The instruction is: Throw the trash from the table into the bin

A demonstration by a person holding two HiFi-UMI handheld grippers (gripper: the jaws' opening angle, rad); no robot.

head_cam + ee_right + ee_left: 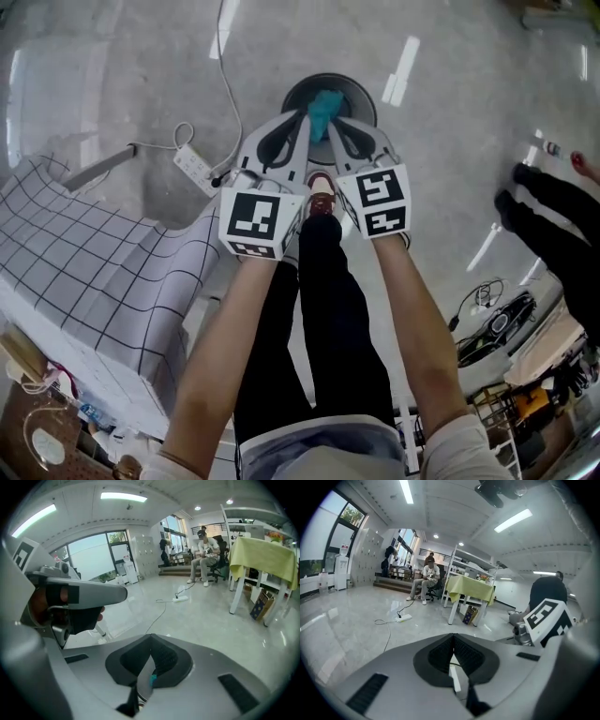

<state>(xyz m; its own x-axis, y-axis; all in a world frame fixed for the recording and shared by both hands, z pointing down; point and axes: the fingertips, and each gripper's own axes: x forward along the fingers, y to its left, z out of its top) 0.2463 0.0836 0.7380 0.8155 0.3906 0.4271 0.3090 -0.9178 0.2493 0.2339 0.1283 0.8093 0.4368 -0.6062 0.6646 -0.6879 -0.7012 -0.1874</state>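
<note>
In the head view my two grippers are held side by side over a round grey bin (292, 94) on the floor. A crumpled teal piece of trash (325, 108) shows inside the bin, between and just beyond the two tips. My left gripper (302, 120) (453, 635) is shut, its pads meeting with nothing between them. My right gripper (334, 124) (151, 636) is also shut and empty. Through the gap under its pads a speck of the teal trash (152, 679) shows below.
A table with a checked cloth (84, 272) stands at the left. A white power strip (194, 164) and its cable lie on the floor near the bin. My own shoes (322, 192) stand just short of the bin. Another person's legs (553, 202) are at the right. A yellow-covered table (471, 588) stands farther off.
</note>
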